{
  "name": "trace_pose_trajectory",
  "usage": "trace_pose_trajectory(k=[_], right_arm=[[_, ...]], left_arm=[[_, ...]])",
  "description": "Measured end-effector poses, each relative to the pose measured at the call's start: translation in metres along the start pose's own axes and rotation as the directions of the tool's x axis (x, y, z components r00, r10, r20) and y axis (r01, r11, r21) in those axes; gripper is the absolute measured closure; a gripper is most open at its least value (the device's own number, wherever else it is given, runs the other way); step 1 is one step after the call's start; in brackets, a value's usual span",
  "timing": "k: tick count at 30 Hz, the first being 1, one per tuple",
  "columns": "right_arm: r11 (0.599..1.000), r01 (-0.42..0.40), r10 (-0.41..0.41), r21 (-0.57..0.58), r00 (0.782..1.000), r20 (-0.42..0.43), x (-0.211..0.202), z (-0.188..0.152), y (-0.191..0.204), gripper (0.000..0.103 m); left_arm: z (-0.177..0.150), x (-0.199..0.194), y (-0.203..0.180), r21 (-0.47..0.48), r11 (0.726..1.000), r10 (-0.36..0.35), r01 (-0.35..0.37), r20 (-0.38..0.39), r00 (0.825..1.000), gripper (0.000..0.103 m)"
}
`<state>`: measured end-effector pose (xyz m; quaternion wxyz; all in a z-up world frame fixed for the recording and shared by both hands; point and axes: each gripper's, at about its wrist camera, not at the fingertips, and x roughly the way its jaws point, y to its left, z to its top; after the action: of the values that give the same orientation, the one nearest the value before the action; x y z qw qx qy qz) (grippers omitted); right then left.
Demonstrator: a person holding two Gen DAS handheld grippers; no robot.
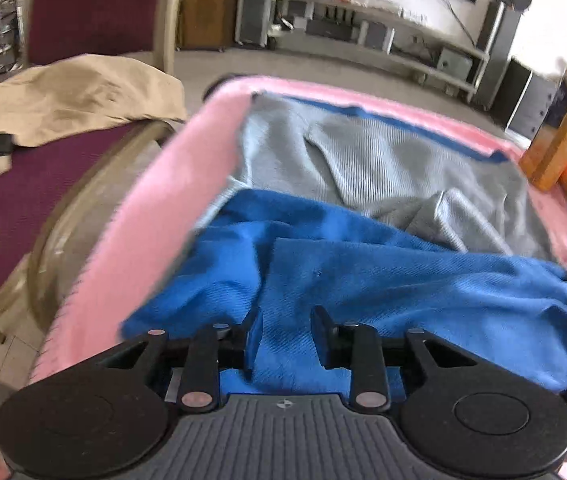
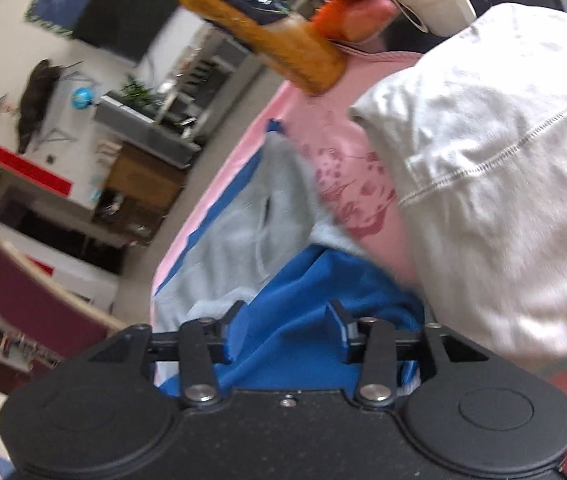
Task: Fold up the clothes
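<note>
Blue garment (image 1: 383, 280), soft twill-weave w/ grey ribbed knit inside (image 1: 383, 168), lies rumpled on a pink cloth (image 1: 155, 216) covering the table, spread across its middle. Left gripper (image 1: 286, 338) sits low over the near blue fold, jaws apart w/ blue fabric running between them; can't tell if it's pinched. Right gripper (image 2: 283, 332) is also parted, wider, blue cloth bunched between and under the fingers, grip unclear. Left view only: a maroon-upholstered chair (image 1: 23, 200) w/ curved pale wood frame, a tan garment (image 1: 71, 96) draped over it. Right view only: a whitish cotton piece (image 2: 495, 184) w/ visible stitched seams heaped at right, plus red floral print on the pink cloth. An orange bottle (image 1: 563, 120) w/ dark label stands at the table's far right edge; both views show it.
</note>
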<state>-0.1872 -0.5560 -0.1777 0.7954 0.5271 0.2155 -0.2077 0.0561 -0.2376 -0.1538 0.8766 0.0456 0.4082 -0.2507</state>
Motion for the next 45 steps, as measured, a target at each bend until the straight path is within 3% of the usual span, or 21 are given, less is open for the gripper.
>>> trace_pose_trajectory(k=[3,5,7,8,11,15,16,18,24,27,31,37,42,45], right_arm=[[0.999,-0.025,0.024,-0.038,0.999,-0.039,-0.001,-0.007,0.004,0.054],[0.998,-0.039,0.035,-0.052,0.995,-0.090,0.009,-0.008,0.009,0.054],[0.996,-0.051,0.041,-0.067,0.989,-0.140,0.019,-0.014,0.013,0.058],[0.996,-0.057,0.044,-0.074,0.985,-0.164,0.024,-0.018,0.014,0.065],[0.993,-0.076,0.051,-0.095,0.970,-0.237,0.039,-0.027,0.020,0.069],[0.996,-0.008,-0.016,-0.084,0.959,-0.284,0.057,-0.032,0.013,0.069],[0.997,0.014,-0.035,-0.075,0.954,-0.296,0.059,-0.032,0.010,0.076],[0.999,0.032,-0.042,-0.040,0.954,-0.296,0.057,-0.030,0.001,0.084],[0.993,0.111,-0.103,0.024,0.967,-0.233,0.037,-0.025,-0.018,0.085],[0.988,0.153,-0.151,-0.005,0.972,-0.180,0.025,-0.025,-0.018,0.078],[0.991,0.102,-0.112,-0.081,0.986,-0.125,0.008,-0.019,0.006,0.063],[0.978,-0.003,-0.009,-0.210,0.998,-0.057,-0.013,0.007,0.072,0.046],[0.927,-0.018,0.023,-0.375,1.000,0.009,-0.013,0.036,0.138,0.030],[0.887,0.034,-0.013,-0.460,0.999,0.047,0.005,0.052,0.165,0.016]], left_arm=[[-0.008,-0.021,0.003,0.005,1.000,-0.031,0.031,0.037,0.999,0.073],[-0.016,-0.024,0.001,0.016,0.998,-0.054,0.053,0.017,0.998,0.074],[-0.021,-0.017,-0.006,0.047,0.998,-0.040,0.041,-0.007,0.999,0.074],[-0.021,-0.013,-0.008,0.064,0.998,-0.024,0.024,0.000,1.000,0.076],[-0.020,-0.002,-0.011,0.086,0.996,-0.006,0.003,0.025,1.000,0.078],[-0.020,0.021,-0.017,0.123,0.992,0.021,-0.017,-0.033,0.999,0.074],[-0.022,0.023,-0.018,0.145,0.989,0.042,-0.037,-0.036,0.998,0.069],[-0.024,0.019,-0.021,0.178,0.982,0.076,-0.068,-0.034,0.997,0.068],[-0.028,0.007,-0.009,0.138,0.986,0.107,-0.097,-0.065,0.992,0.068],[-0.022,-0.005,0.000,0.088,0.992,0.093,-0.088,-0.054,0.994,0.072],[0.002,-0.029,0.007,0.054,0.997,0.061,-0.062,0.014,0.998,0.072],[0.056,-0.056,0.010,0.054,0.998,0.007,-0.012,0.091,0.996,0.060],[0.107,-0.039,0.013,0.036,0.999,-0.005,0.002,0.087,0.996,0.054],[0.132,-0.001,0.021,-0.002,1.000,0.006,-0.006,0.056,0.998,0.049]])
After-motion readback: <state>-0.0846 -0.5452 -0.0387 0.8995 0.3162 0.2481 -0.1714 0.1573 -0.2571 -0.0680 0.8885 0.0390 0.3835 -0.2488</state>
